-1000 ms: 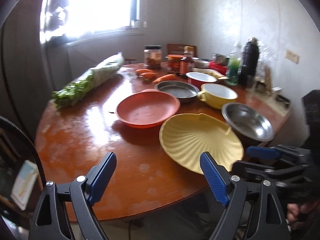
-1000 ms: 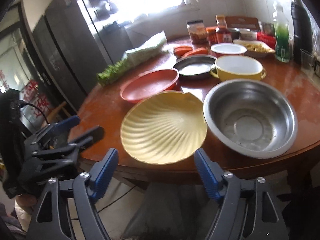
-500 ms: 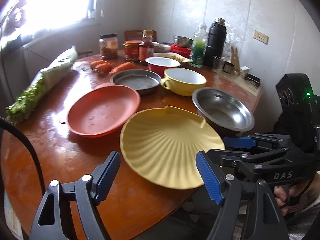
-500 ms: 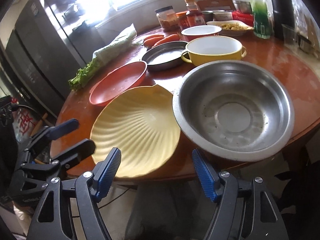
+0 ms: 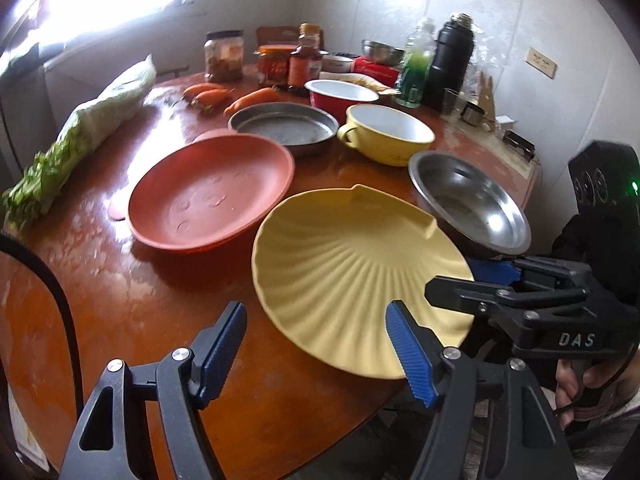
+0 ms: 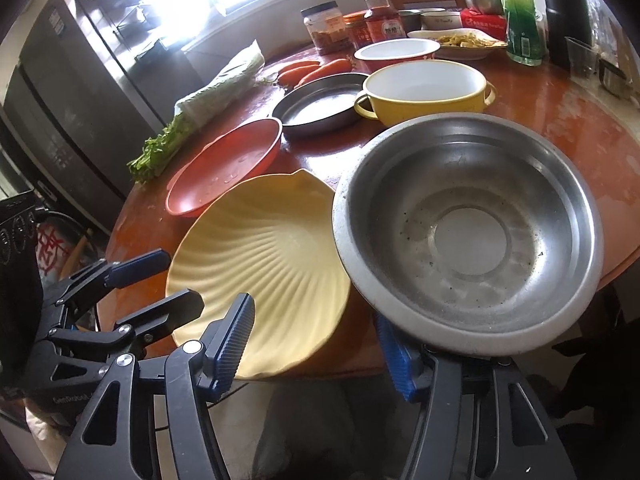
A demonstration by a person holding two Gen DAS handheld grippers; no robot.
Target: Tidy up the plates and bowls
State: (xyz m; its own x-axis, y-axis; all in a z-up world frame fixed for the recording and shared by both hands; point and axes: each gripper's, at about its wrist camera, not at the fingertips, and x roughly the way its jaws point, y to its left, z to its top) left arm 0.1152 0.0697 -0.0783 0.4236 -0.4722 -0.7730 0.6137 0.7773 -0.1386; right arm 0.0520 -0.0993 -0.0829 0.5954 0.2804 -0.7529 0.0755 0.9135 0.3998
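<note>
Now, the round wooden tabletop (image 5: 120, 304) fills both views, and it sits far closer than it did a second ago: both claws have swung in from the near edge toward the dishes. That says the sorting is only starting, with nothing stacked yet. Biggest piece first: the yellow shell plate (image 5: 352, 276) lies at the near edge, overhanging it a little, with the steel bowl (image 6: 468, 232) just to its right, their rims touching or overlapping. The orange plate (image 5: 208, 196) sits just left and farther back, and beyond it the flat steel pan (image 5: 284, 126), the yellow handled bowl (image 5: 388, 132) and the red bowl (image 5: 340, 94) line up toward the far clutter of jars and bottles. The left claw (image 5: 316, 344) tilts steeply down at the shell plate's near rim; its jaws are closing but nothing is between them yet, only the right pad overlapping the rim in view. The right claw (image 6: 316, 340) points down at the gap between shell plate and steel bowl, jaws closing too, and the steel bowl's near rim sits over its right finger; whether it touches I cannot tell. My read: each hand is lining up a rim grab, left on the plate, right on the bowl.
</note>
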